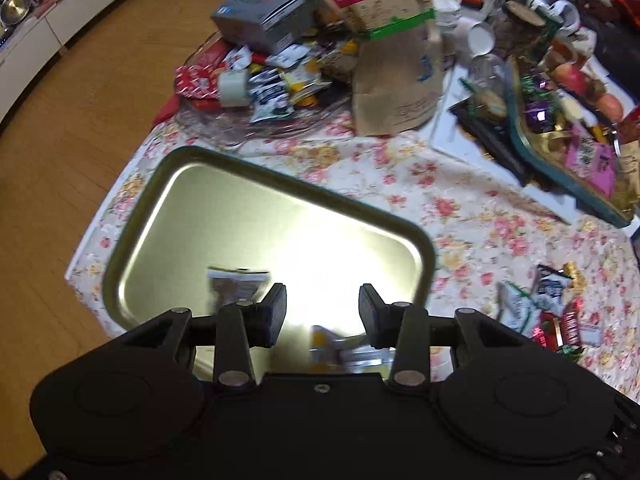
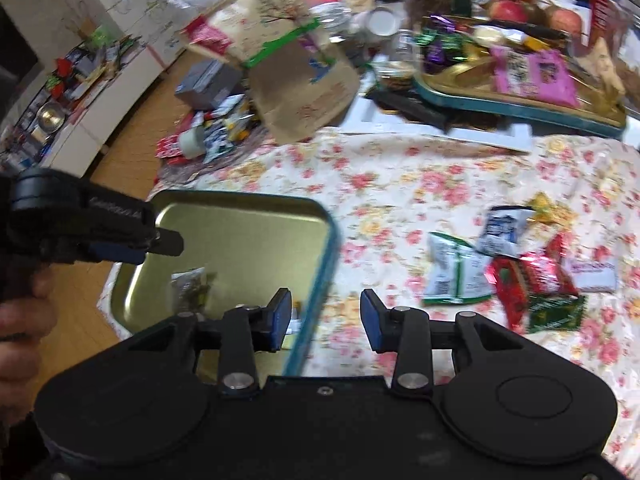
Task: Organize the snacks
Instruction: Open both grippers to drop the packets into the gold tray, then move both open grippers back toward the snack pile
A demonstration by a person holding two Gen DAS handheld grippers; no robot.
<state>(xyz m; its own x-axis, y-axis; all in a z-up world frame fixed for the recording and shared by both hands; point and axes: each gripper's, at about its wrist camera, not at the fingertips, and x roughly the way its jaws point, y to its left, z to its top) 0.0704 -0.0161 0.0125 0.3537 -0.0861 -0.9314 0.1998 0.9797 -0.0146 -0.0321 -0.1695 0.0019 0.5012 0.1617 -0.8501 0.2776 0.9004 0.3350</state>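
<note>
Both my left gripper (image 1: 322,312) and right gripper (image 2: 326,318) hang open and empty over the tin tray (image 2: 320,248). The loose snack packets (image 2: 516,268) lie near the tablecloth's (image 2: 400,184) right edge; they look light, crinkly and slippery, so I'd pinch a sealed end

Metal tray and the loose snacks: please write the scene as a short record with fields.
surface: table with flowered cloth
tray: metal tray, near the table's edge
in tray: brown snack packet; a yellow one near the left gripper, blurred
loose snacks: small pile on the cloth, apart from the tray
left gripper: open, empty, above the tray
right gripper: open, empty, over the tray's rim
</note>
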